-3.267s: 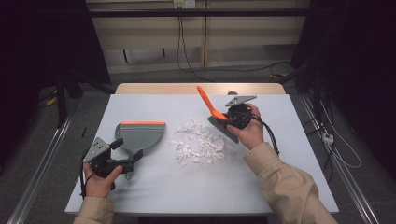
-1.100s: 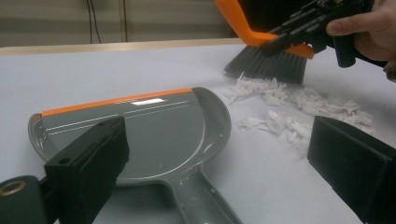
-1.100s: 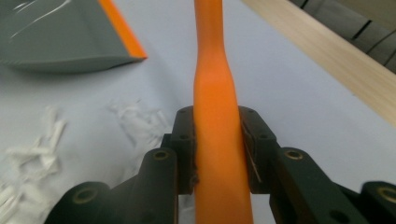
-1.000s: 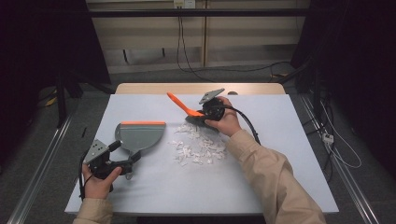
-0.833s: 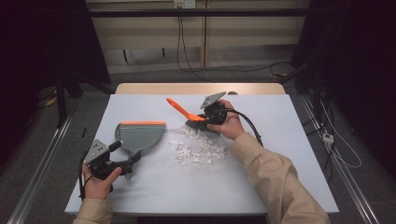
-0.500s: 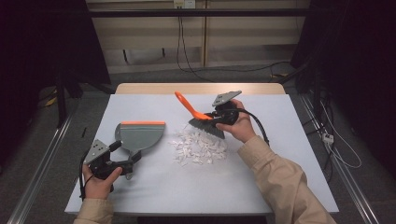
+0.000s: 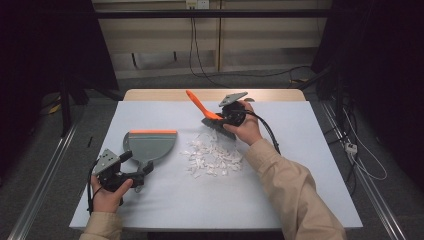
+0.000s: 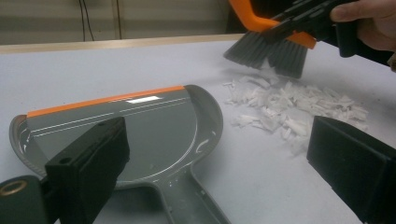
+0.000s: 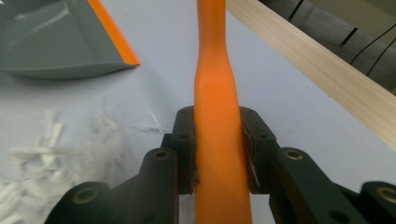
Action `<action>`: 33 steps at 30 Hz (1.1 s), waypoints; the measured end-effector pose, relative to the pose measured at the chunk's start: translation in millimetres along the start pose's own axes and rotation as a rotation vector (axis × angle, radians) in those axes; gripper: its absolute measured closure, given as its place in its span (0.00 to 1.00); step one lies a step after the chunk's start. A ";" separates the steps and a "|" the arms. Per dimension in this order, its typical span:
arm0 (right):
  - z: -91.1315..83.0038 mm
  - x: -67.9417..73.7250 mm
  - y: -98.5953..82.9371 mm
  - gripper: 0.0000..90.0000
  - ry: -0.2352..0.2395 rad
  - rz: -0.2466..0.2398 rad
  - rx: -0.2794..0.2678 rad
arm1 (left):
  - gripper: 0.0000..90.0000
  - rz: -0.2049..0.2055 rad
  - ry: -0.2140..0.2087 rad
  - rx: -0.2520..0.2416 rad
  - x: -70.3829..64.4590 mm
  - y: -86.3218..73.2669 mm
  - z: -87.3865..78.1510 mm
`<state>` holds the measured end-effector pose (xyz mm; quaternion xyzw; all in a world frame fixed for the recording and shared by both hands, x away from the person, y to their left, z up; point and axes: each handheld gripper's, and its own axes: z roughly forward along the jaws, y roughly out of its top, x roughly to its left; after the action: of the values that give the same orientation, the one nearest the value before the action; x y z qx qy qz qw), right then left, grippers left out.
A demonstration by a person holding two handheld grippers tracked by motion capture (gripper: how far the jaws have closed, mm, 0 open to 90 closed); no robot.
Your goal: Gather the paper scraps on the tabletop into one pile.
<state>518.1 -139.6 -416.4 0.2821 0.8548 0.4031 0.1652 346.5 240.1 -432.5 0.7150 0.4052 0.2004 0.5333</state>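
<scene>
A pale blue-grey bench (image 7: 310, 170) with a wooden far edge (image 7: 150, 94) is seen in the high view. Black cables (image 7: 200, 55) are draped down the beige wall panel (image 7: 160, 45) behind it and trail across the grey floor (image 7: 350, 125). A metal rail (image 7: 45, 175) is laid along the floor at the left.

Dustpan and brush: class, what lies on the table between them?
A pile of white scraps lies between dustpan and brush, seen in the high view.
</scene>
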 end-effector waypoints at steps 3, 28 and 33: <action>13.5 2.0 4.0 0.79 -0.017 -0.017 0.029 | 0.06 0.001 0.000 0.000 0.3 0.0 0.2; -31.4 39.1 8.7 0.79 0.153 -0.153 0.011 | 0.06 0.009 -0.004 -0.004 -0.1 -0.5 -5.1; -15.5 28.6 2.0 0.79 0.086 -0.130 0.043 | 0.06 0.006 -0.005 0.002 1.2 -1.4 -4.7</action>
<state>488.4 -130.3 -406.8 0.2121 0.8861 0.3848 0.1477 343.3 244.0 -432.3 0.7171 0.4020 0.1999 0.5331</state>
